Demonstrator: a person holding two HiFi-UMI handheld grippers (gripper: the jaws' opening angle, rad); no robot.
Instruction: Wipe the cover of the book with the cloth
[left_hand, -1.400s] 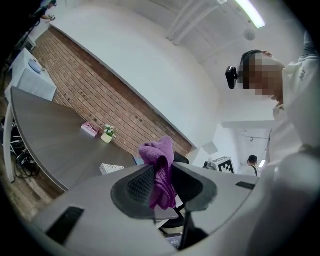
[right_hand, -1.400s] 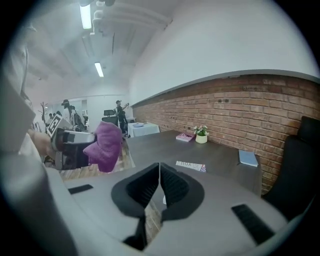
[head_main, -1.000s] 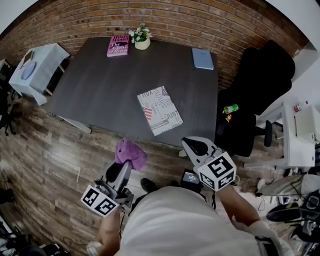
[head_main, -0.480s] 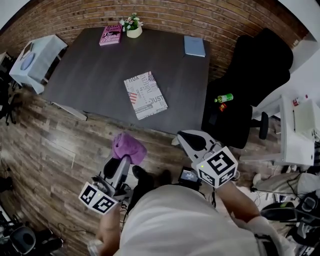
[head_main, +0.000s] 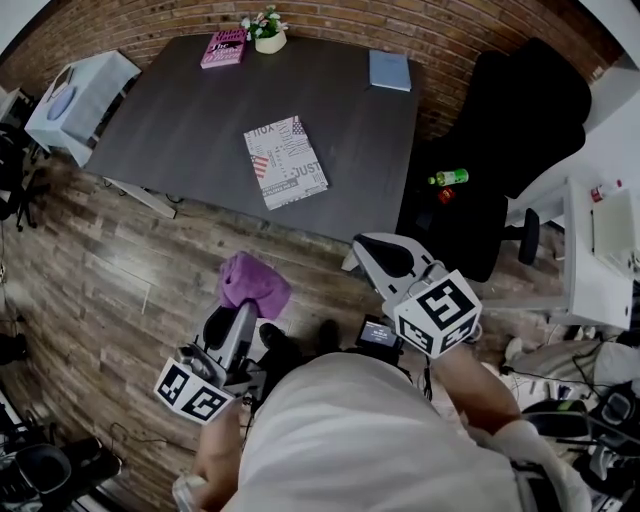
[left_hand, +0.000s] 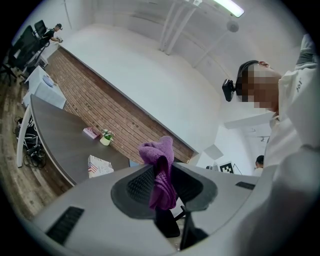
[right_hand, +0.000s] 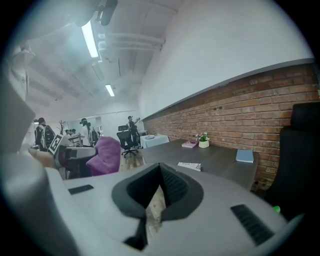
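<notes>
Left claw (head_main: 243, 316) pinches the purple cloth (head_main: 254, 283) between its 2 jaws, with a bunched tuft standing past the tips and a tail hanging down inside them. Right claw (head_main: 372, 256) is pressed together on nothing. The book (head_main: 285, 162) with the printed cover lies flat on the dark table (head_main: 180, 130), ahead of both claws and well apart from them, beyond the table's near edge. Neither claw is over the table yet, so I judge the wiping has not begun.

Only a narrow fold of cloth looks caught, so drag against the cover could pull it free. The tuft beyond the tips is small, and a level approach might put hard jaw tips on the cover instead of fabric. The book lies loose and skewed. A 1-claw stroke toward the near edge could slide it off unless the right claw pins it first.
</notes>
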